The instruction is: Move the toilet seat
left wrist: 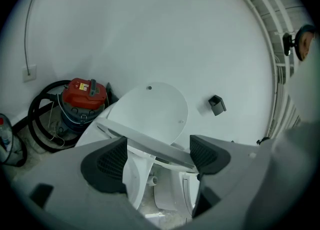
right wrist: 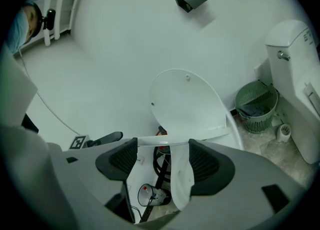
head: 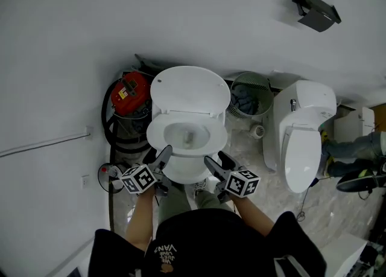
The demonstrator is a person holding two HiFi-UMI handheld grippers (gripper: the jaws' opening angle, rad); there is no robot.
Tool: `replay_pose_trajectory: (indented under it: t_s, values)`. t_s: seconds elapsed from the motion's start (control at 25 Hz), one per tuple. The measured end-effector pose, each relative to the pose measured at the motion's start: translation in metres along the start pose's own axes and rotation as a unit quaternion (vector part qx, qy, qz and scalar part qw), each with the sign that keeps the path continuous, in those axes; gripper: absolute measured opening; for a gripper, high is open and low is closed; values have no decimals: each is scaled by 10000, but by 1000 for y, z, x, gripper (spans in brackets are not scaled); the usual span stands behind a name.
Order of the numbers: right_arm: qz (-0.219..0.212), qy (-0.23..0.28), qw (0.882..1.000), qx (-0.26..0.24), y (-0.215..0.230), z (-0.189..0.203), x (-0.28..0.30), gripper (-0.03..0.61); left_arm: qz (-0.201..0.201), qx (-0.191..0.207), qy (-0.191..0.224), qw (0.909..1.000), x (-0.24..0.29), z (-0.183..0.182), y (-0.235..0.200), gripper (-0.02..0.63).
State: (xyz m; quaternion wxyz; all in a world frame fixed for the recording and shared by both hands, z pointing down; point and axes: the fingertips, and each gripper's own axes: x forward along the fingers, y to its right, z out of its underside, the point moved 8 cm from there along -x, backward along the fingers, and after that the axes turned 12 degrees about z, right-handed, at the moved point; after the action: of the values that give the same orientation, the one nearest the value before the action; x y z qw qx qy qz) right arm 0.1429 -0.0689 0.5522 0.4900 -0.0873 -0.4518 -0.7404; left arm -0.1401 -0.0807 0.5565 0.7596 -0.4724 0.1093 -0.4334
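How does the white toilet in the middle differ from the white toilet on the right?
The middle toilet has its lid raised and bowl exposed; the right toilet's is shut. The right toilet shows a cistern; the middle one shows none. Both are white and back onto one wall.

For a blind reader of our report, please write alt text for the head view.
Seen from above, a person holds a left tool and a right tool at the front edge of a white toilet seat, its lid raised. A red vacuum cleaner stands left, a green basket and second toilet right.
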Motion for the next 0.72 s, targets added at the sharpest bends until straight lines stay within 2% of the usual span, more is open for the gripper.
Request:
replay_pose_trajectory:
  t_s: [0.2, 0.44, 0.72]
  values:
    - [279, 300, 9992, 0, -7, -13, 4, 310, 219, 1, -317, 9993, 10, -18, 4, 394]
    - [445, 652, 9967, 199, -14, -34, 12, 311, 446, -91, -492, 9978, 26, -41, 5, 397]
    - [582, 1020, 9921, 441, -20, -57, 23, 311, 826, 166, -979, 9916, 43, -66, 5, 392]
